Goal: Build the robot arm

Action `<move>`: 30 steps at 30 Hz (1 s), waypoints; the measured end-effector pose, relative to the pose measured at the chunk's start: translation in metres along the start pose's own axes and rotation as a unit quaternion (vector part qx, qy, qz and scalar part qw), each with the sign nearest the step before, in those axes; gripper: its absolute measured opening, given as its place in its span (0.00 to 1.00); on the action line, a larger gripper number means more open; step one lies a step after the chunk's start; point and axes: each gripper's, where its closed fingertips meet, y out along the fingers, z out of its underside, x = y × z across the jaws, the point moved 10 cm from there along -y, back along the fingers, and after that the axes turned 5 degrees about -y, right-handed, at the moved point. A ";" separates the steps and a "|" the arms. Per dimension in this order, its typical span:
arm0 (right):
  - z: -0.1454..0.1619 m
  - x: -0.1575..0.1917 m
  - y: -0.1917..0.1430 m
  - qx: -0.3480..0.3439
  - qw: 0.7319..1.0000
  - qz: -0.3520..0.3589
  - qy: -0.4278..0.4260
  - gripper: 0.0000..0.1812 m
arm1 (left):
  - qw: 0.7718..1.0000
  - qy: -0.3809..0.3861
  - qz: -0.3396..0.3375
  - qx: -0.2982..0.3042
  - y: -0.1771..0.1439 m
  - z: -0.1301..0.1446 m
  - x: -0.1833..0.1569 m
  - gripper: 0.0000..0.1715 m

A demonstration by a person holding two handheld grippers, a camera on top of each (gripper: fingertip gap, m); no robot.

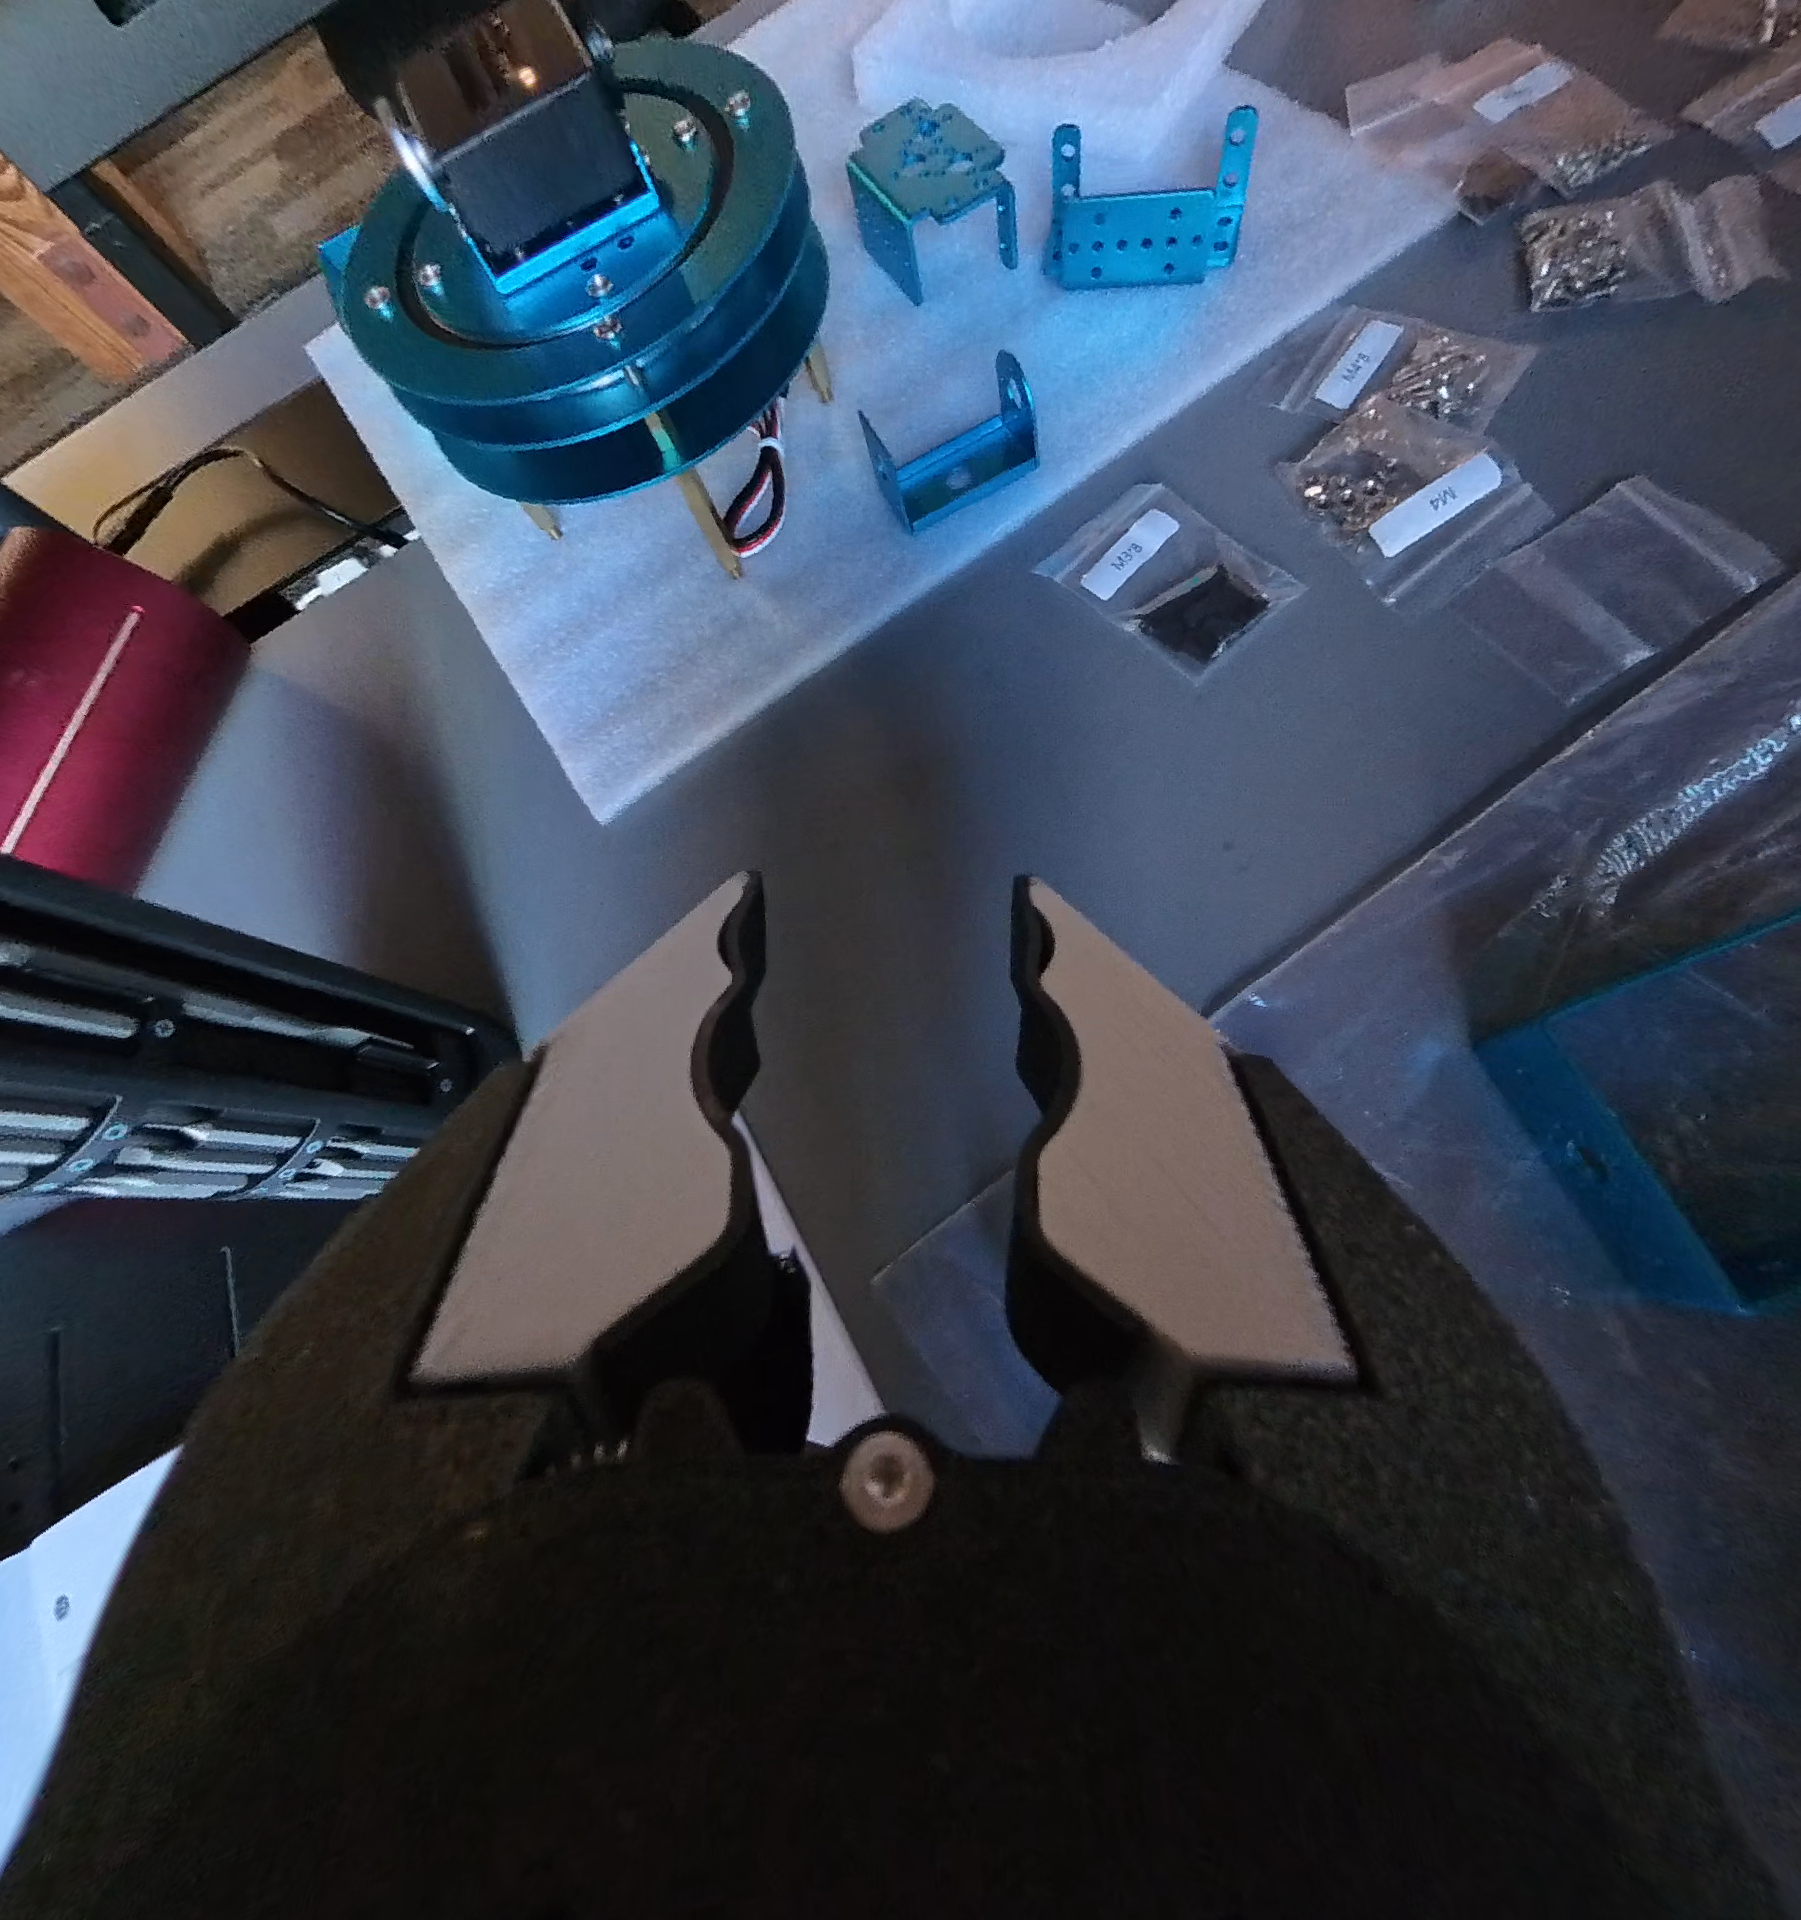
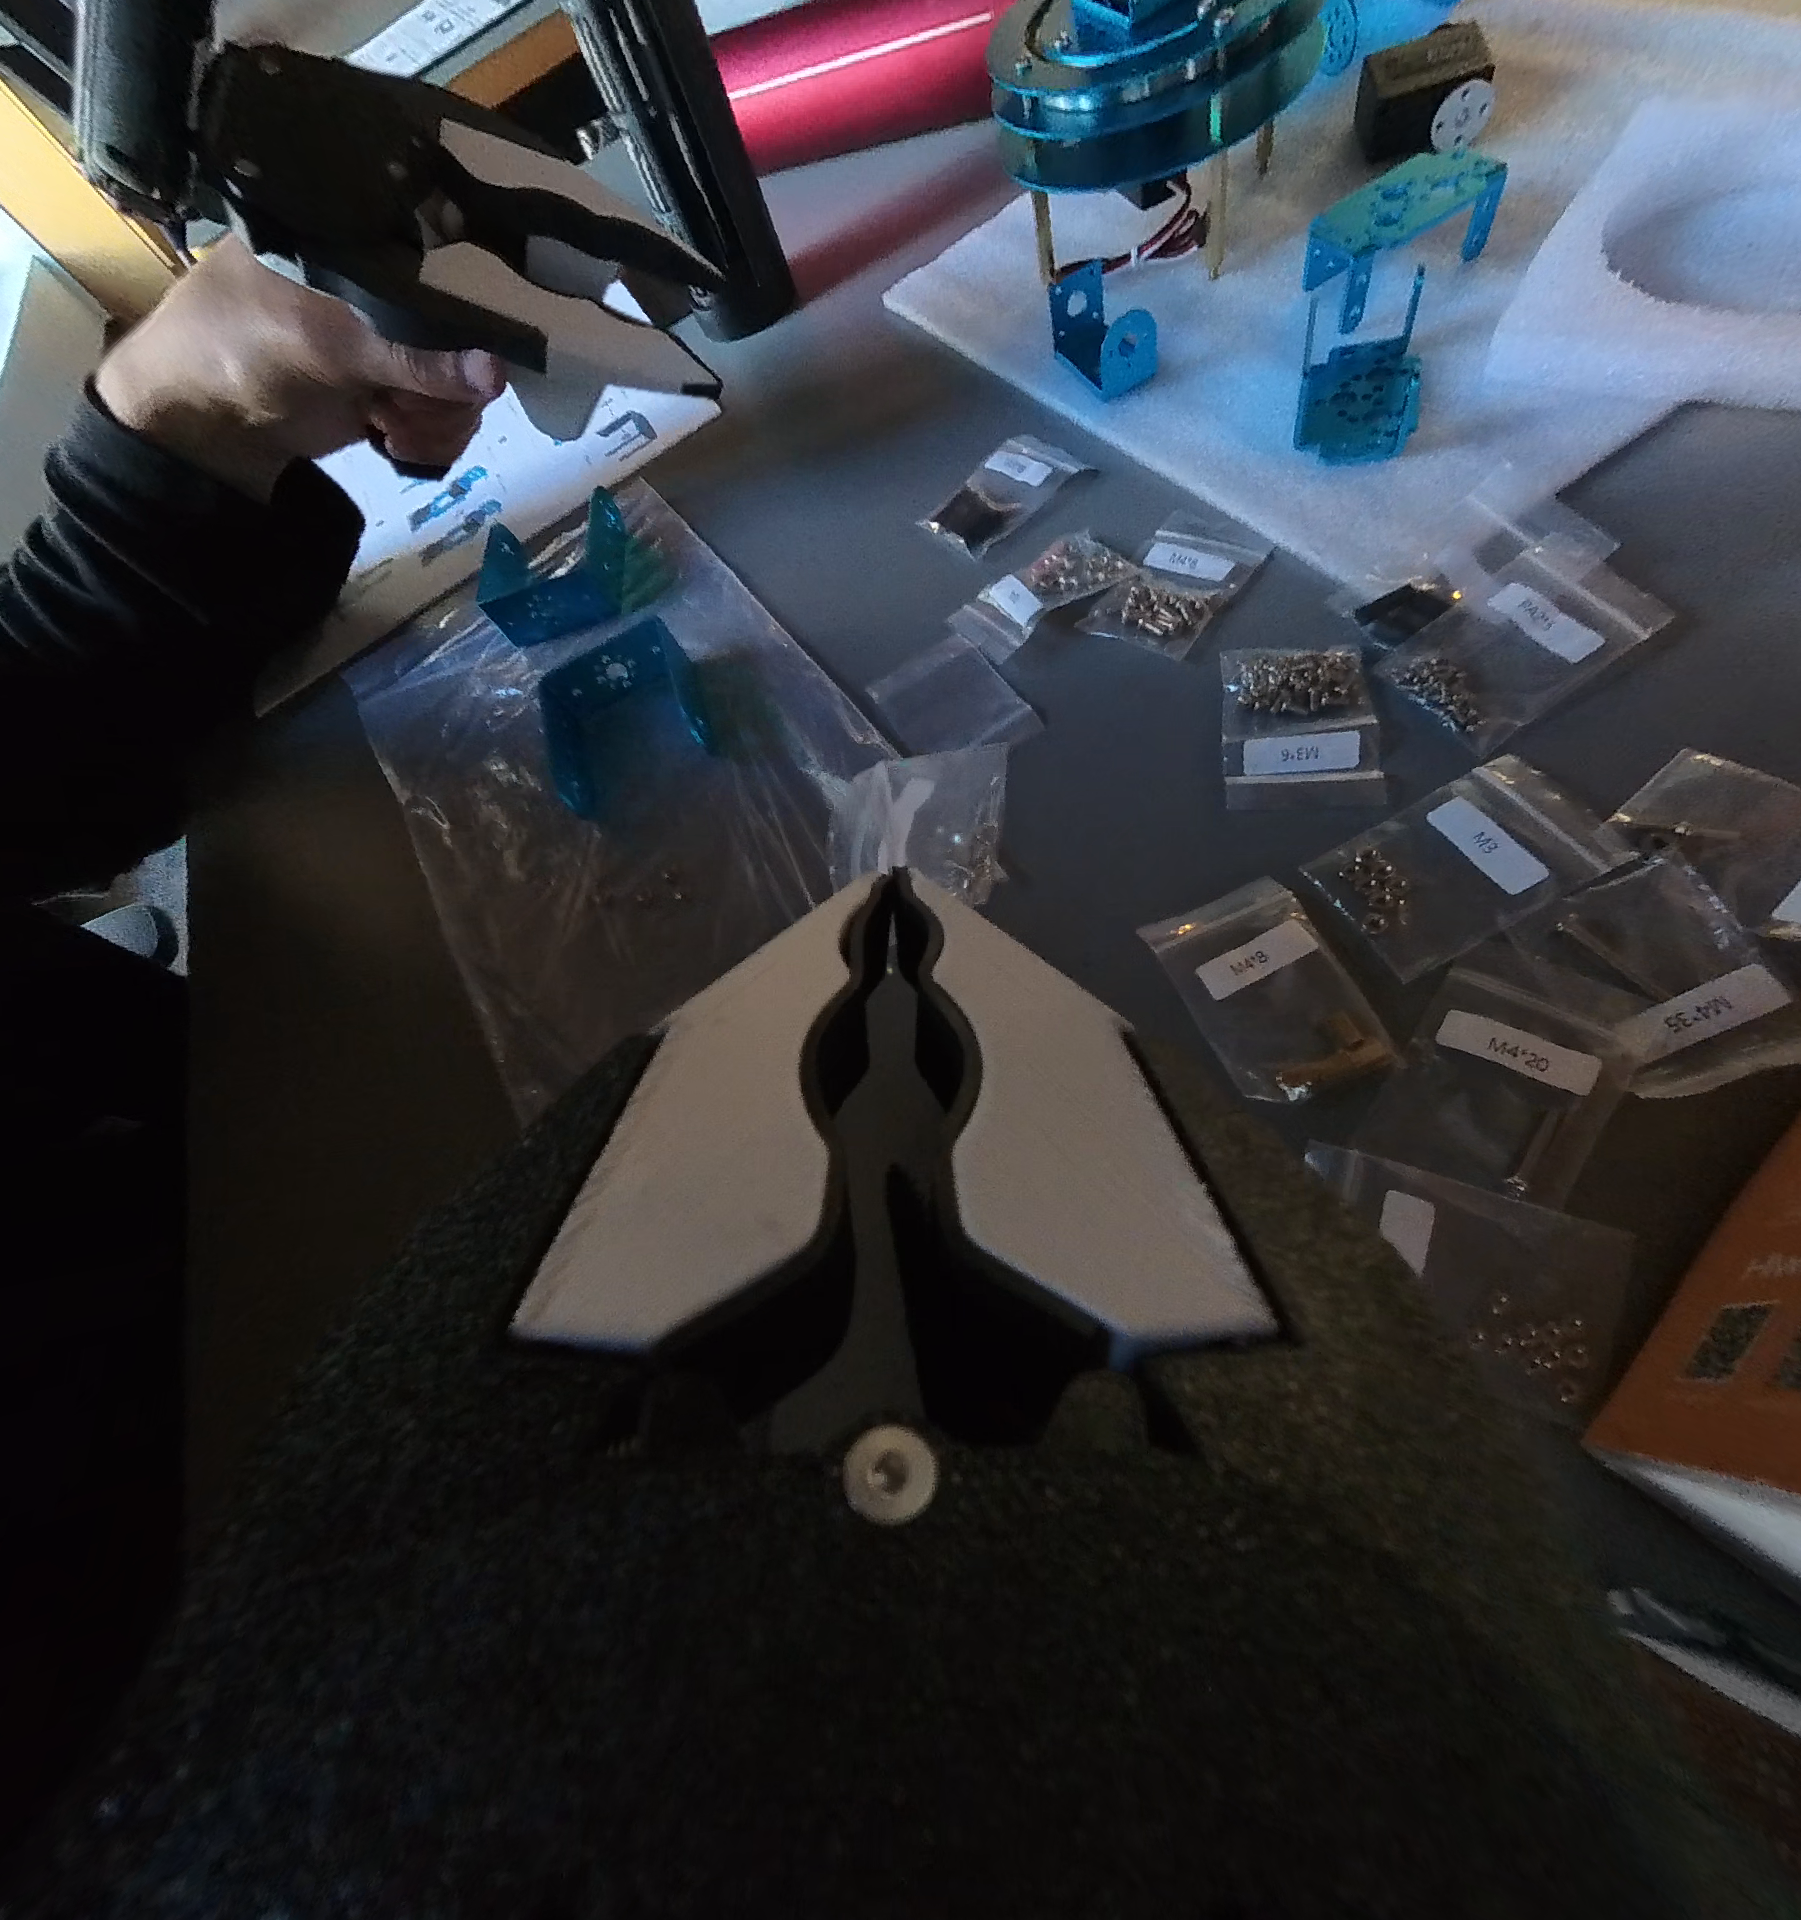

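2 tongs show. In the left wrist view, the left tongs hang spread and empty over the grey table, facing a blue round base on white foam. Only the right wrist view shows the right tongs pressed together, pinching nothing, just before a small clear bag, with blue brackets on plastic to the left.

White adhesive labels bearing short printed codes are fixed to the clear zip bags of small metal hardware that are spread over the grey tabletop toward its right edge. One label is fitted per bag. In the left wrist view, further labelled bags are shown beside the white foam sheet. Pale lettering is printed on the orange box at the right edge. A white printed sheet with blue diagrams is laid at the left edge. The wording is not reproduced.
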 end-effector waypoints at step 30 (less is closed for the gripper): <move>-0.003 -0.029 -0.071 0.005 0.990 0.138 -0.007 0.00 | 0.943 0.215 0.248 0.060 0.060 -0.079 -0.134 0.22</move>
